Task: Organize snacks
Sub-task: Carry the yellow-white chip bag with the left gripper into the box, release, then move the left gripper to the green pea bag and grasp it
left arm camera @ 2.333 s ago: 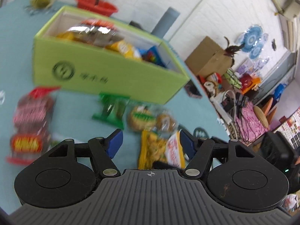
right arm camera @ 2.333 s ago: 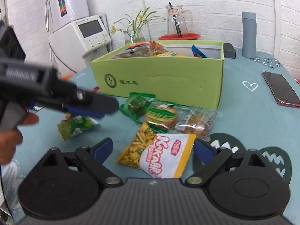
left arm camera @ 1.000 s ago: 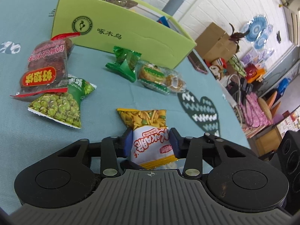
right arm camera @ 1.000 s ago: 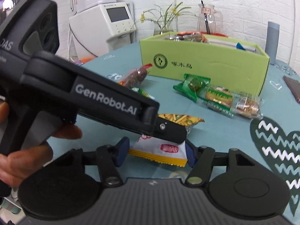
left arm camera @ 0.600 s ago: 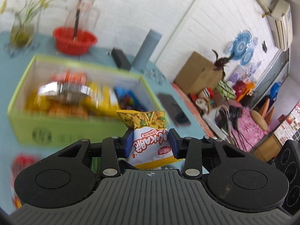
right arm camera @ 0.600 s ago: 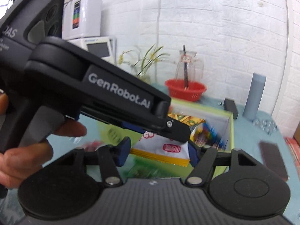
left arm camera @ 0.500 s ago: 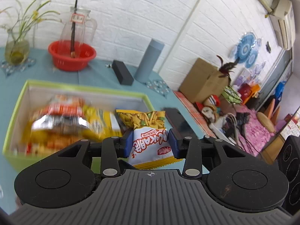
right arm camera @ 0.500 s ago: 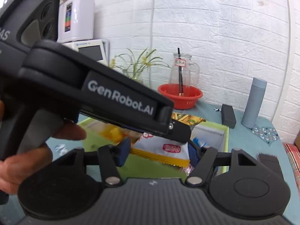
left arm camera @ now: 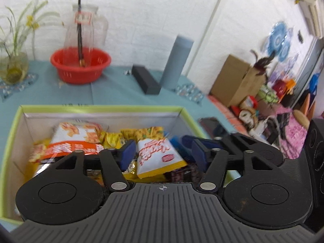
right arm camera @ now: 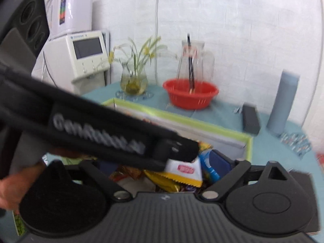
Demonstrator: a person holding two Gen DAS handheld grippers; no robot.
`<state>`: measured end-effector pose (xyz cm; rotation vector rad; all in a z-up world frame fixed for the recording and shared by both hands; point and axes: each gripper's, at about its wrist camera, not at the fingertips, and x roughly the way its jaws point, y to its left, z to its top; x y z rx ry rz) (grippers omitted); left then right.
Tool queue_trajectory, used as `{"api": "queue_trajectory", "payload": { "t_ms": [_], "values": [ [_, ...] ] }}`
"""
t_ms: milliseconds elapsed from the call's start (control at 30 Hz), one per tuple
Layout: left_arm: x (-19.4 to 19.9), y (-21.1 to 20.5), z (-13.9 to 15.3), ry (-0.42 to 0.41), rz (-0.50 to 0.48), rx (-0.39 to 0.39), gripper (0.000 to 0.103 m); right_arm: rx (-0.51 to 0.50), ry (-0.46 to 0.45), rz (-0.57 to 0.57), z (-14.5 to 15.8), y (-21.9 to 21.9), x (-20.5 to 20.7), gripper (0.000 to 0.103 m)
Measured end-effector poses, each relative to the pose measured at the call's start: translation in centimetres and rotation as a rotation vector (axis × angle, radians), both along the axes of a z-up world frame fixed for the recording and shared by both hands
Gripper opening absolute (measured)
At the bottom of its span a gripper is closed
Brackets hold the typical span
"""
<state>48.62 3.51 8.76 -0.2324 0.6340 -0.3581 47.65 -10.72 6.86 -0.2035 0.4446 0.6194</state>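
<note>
The left gripper [left arm camera: 162, 151] hangs over the green box [left arm camera: 12, 133] with its jaws spread apart, gripping nothing. Between them the white and yellow snack bag [left arm camera: 157, 155] lies loose on the other packets inside the box. The right gripper [right arm camera: 168, 174] sits beside it; how wide it stands is hidden. Beyond the box, a red basket [left arm camera: 80, 64] stands on the worktop [left arm camera: 113, 93].

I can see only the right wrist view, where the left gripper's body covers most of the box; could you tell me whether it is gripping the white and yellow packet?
Observer: No. In the left wrist view the left gripper is open, with a gap between each pad and the snack packet.
Operator: Thank you. Where is the packet resting?
Observer: On other snacks inside the green box, toward its right side.
Operator: What lies to its left?
Observer: An orange and white bag.
</note>
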Motion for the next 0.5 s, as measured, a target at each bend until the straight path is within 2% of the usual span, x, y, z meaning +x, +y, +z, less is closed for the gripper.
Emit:
{"api": "queue_trajectory", "payload": {
  "t_ms": [67,133,267,367,500],
  "values": [
    [-2.6,0.8,1.7,-0.062,0.005,0.010,0.056,-0.013,-0.071,0.002,1.2,-0.6,-3.2,0.093],
    [-5.4,2.1,2.9,-0.105,0.016,0.014,0.058,-0.001,-0.097,0.032,1.9,-1.0,-6.2,0.093],
    [-10.8,5.4,3.0,-0.119,0.072,0.035,0.066,0.044,0.002,0.154,0.3,0.0,-10.4,0.094],
    [-14.1,8.3,1.0,-0.073,0.149,0.070,0.066,0.030,0.114,0.227,-2.6,2.6,-12.4,0.094],
    [-16.6,12.2,-3.4,0.066,0.236,0.045,0.060,0.005,0.237,0.265,-5.9,5.8,-14.9,0.094]
  ]
}}
